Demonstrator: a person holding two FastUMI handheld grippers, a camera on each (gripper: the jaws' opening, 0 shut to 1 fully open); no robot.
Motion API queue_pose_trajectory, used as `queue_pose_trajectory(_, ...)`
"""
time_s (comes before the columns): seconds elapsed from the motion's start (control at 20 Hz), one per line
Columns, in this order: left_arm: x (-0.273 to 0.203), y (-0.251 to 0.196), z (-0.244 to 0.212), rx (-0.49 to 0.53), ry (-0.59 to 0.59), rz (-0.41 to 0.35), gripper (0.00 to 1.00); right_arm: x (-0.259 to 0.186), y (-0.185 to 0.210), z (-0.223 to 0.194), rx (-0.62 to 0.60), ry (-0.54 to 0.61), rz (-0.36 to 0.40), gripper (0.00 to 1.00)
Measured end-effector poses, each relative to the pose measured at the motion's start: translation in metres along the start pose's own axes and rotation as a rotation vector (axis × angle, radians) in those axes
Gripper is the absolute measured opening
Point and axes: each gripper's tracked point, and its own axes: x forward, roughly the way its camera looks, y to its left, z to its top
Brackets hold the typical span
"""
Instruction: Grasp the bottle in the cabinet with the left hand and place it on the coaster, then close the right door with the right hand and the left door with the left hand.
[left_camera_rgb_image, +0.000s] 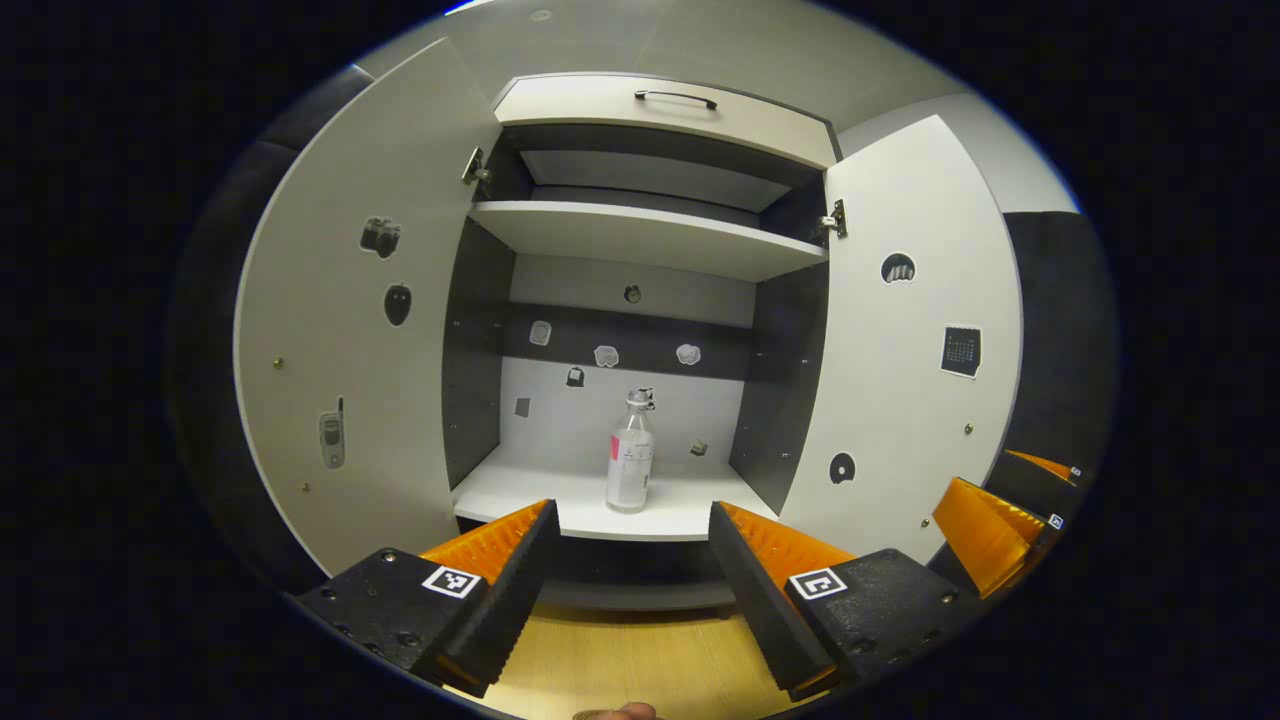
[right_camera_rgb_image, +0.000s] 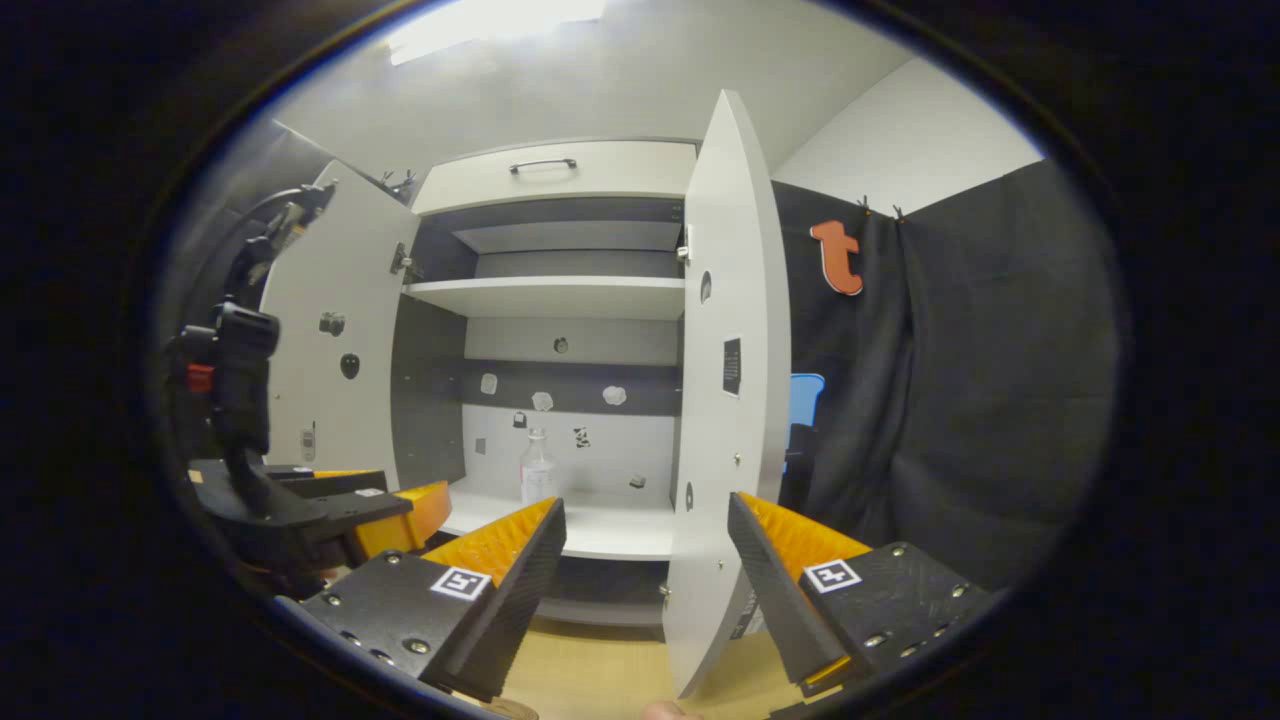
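A clear bottle (left_camera_rgb_image: 631, 455) with a white label stands upright on the cabinet's lower shelf (left_camera_rgb_image: 560, 495). Both cabinet doors hang open: the left door (left_camera_rgb_image: 355, 330) and the right door (left_camera_rgb_image: 905, 340). My left gripper (left_camera_rgb_image: 632, 525) is open, in front of the shelf edge, with the bottle straight ahead between its fingers and still some way off. In the right gripper view my right gripper (right_camera_rgb_image: 645, 525) is open just before the edge of the right door (right_camera_rgb_image: 725, 380). The bottle (right_camera_rgb_image: 537, 468) shows there too. The left gripper (right_camera_rgb_image: 330, 505) sits at the left of that view.
An upper shelf (left_camera_rgb_image: 640, 235) and a closed drawer with a dark handle (left_camera_rgb_image: 676, 97) sit above. Small stickers dot the back wall and both doors. Light wooden table (left_camera_rgb_image: 620, 660) lies below the cabinet. The right gripper's fingers (left_camera_rgb_image: 985, 525) show beside the right door.
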Motion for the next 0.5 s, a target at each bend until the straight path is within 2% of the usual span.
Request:
queue_pose_trajectory(0.25,0.067,0.008,0.008,0.049,0.023,-0.005,0.96,-0.013,-0.022,0.002,-0.028,-0.013,-0.073,0.94)
queue_pose_trajectory(0.3,0.082,0.008,0.007,0.055,0.041,-0.007,0.96,-0.016,-0.028,0.002,-0.030,-0.015,-0.093,0.98)
queue_pose_trajectory(0.5,0.143,0.009,0.001,0.028,0.089,-0.021,0.97,-0.024,-0.057,0.004,-0.034,-0.025,-0.193,0.98)
